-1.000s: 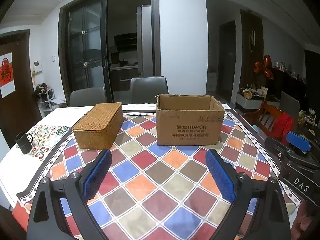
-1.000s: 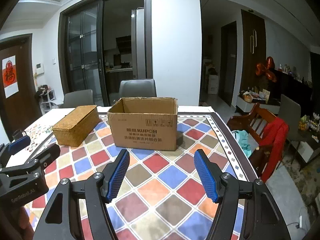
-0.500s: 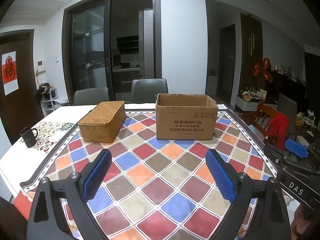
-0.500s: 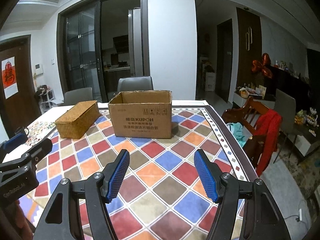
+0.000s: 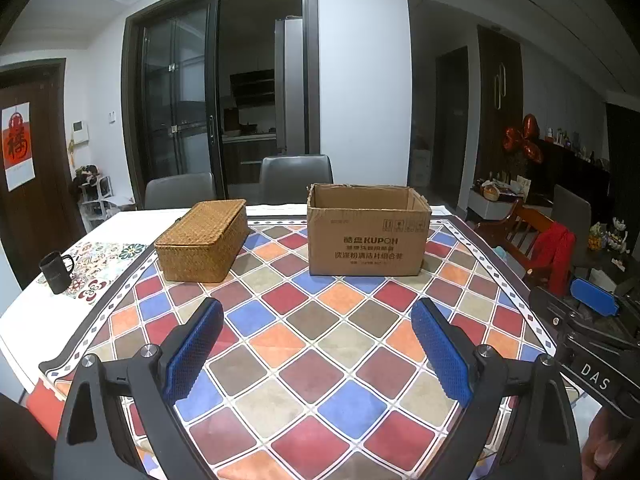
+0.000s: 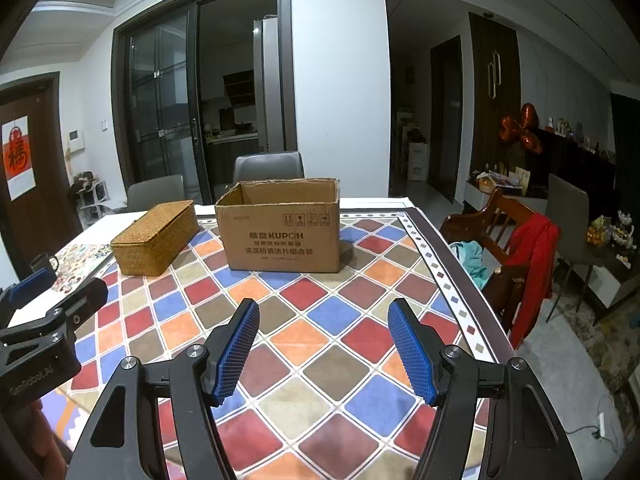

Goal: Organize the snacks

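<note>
- So, nearest to me, my left tongs (image 5: 316, 344) are spread wide with nothing between the blue pads, hovering over the checked cloth of the counter (image 5: 320, 360).
- My right tongs (image 6: 324, 344) are likewise agape and empty, held just beside the left pair on its right.
- Between both tongs and the containers lies only bare patterned cloth; I see no snacks anywhere on it.
- Farther ahead of the left tongs, slightly to their left, sits the wicker box (image 5: 202, 236), its lid on.
- Ahead and a little right of them stands the open cardboard box (image 5: 366, 232), flaps up; from this low angle I cannot tell what is inside.
- Well off to the left of the left tongs is a black mug (image 5: 56, 272), apart from the work.
- My judgement: nothing is sorted yet. The snacks are probably in the cardboard box, so opening the wicker box and moving them across all remains.
</note>
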A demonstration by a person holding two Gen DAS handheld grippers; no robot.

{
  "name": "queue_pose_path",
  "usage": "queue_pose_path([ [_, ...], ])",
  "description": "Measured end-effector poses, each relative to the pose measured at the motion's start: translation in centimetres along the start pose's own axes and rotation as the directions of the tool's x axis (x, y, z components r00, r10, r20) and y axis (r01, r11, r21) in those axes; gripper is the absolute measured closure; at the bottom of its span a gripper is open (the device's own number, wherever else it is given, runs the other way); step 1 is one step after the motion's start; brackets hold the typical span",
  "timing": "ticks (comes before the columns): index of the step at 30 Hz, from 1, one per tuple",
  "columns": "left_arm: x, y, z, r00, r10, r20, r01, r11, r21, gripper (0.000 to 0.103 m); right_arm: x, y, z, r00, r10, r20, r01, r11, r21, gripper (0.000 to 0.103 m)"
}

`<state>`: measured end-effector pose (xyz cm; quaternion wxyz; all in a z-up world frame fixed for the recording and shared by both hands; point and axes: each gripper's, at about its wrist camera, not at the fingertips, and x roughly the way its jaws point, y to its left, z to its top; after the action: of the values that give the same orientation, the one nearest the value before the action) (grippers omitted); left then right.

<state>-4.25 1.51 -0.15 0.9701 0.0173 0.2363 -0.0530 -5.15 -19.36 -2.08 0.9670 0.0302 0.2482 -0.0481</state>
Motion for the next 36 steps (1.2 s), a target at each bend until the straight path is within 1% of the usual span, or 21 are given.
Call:
queue_pose_path([
  [13, -0.06, -0.07, 0.03, 1.0, 0.001, 0.0, -0.001, 1.0, 0.001, 0.007, -0.55, 0.04, -0.45, 1.0, 0.002, 0.009, -0.002, 1.0, -0.002, 0.035],
  [36, -0.17, -0.09, 0.17, 1.0, 0.003, 0.0, -0.003, 1.0, -0.001, 0.007, -0.5, 0.08, -0.31, 1.0, 0.002, 0.009, -0.002, 1.0, -0.001, 0.035],
])
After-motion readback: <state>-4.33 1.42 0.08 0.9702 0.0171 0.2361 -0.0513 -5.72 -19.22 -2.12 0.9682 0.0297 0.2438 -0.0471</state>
